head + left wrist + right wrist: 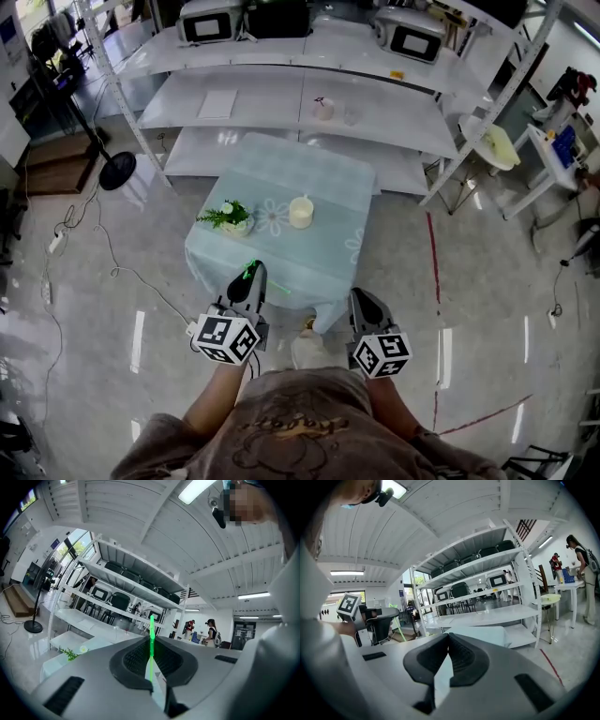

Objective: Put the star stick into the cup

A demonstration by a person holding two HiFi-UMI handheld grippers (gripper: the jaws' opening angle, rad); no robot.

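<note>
Currently the left claw point(251, 273) is clenching on the green star stick point(151, 637). In the left gripper view the two pads are pressing on the thin shaft, which is running along the seam between them and projecting beyond the tips. In the head view a green glint of the stick is showing right at the tip of this claw.

The right claw point(360, 297) is clenched too. Its pads are meeting at the tips, and nothing is lying between them.

Both claws are pointing toward the tabletop point(323, 253), which is wearing a pale teal cloth, and both are sitting at its near edge.

The cream cup point(300, 212) is standing upright on the tabletop, ahead of the left claw and slightly to its right, well apart from the stick. From the right claw it is lying ahead and to the left.

A small plant ornament point(228, 217) is sitting ahead of the left claw, slightly to its left, near the cup but not touching it. A white shelving rack point(281, 112) is standing beyond the tabletop.
</note>
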